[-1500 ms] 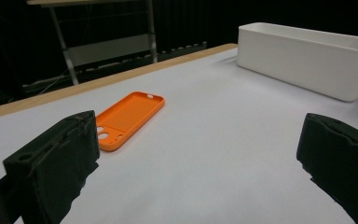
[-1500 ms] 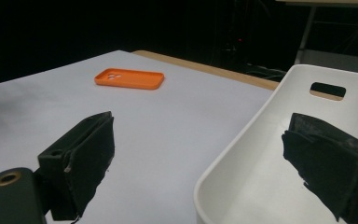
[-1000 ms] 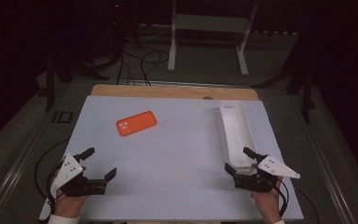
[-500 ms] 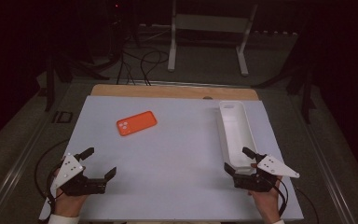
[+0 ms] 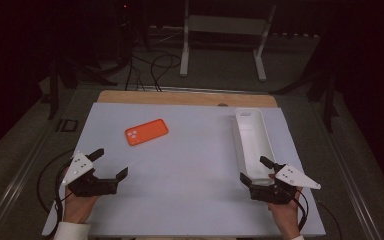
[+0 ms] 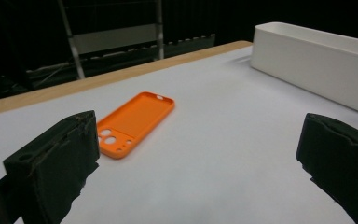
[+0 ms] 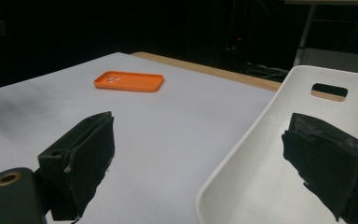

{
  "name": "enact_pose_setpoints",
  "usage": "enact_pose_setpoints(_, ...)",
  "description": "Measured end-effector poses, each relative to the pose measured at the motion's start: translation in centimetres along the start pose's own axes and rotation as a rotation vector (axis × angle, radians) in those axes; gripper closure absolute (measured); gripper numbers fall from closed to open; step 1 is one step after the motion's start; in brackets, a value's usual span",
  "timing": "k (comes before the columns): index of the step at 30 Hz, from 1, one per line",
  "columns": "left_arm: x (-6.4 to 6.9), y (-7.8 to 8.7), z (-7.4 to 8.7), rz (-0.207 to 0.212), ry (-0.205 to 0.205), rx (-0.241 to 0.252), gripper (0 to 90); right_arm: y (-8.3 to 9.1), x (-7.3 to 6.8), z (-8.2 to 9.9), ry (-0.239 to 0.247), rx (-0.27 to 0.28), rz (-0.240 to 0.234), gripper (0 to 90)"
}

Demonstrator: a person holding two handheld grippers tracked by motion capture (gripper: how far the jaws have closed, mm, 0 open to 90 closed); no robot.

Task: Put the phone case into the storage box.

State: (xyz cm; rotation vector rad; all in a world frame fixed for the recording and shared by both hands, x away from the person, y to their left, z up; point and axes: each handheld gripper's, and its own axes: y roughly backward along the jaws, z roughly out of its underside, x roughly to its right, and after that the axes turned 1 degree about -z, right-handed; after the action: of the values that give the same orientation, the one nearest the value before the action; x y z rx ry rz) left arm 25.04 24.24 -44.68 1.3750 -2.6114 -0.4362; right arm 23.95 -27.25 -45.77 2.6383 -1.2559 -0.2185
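Observation:
An orange phone case (image 5: 146, 132) lies flat on the white table top, left of centre; it also shows in the left gripper view (image 6: 135, 122) and, farther off, in the right gripper view (image 7: 128, 81). A long white tray (image 5: 252, 142) stands along the right side. My left gripper (image 5: 109, 162) rests open near the front left, with nothing between its jaws. My right gripper (image 5: 255, 170) is open at the tray's near end, one jaw over the tray's inside (image 7: 279, 168) and the other outside it over the table.
A bare wooden strip (image 5: 187, 98) runs along the table's far edge. Beyond it stand a white metal frame (image 5: 222, 40) and cables on the dark floor. A small black object (image 5: 66, 125) lies off the table's left edge.

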Motion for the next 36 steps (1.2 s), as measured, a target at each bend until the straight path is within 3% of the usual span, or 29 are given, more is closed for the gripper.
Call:
enact_pose_setpoints(3, -0.4, -0.5, -0.5, 0.001, 0.012, 0.012, 0.1, 0.0, 0.1, 0.0, -0.002, 0.003, 0.004, 8.6)
enact_pose_setpoints(16, -1.7, -2.7, -2.2, -0.027, -0.02, -0.005, 0.1, 0.0, 0.2, -0.1, 0.0, 0.0, 0.011, 8.6)
enact_pose_setpoints(27, -2.9, -4.7, -3.1, -0.059, -0.012, -0.01, 3.0, -0.1, 0.3, -0.3, 0.0, 0.005, 0.012, 8.6)
enact_pose_setpoints(36, -4.0, -6.6, -3.2, -0.082, 0.008, -0.049, 6.3, -0.1, 0.3, -0.3, 0.001, 0.007, 0.01, 8.6)
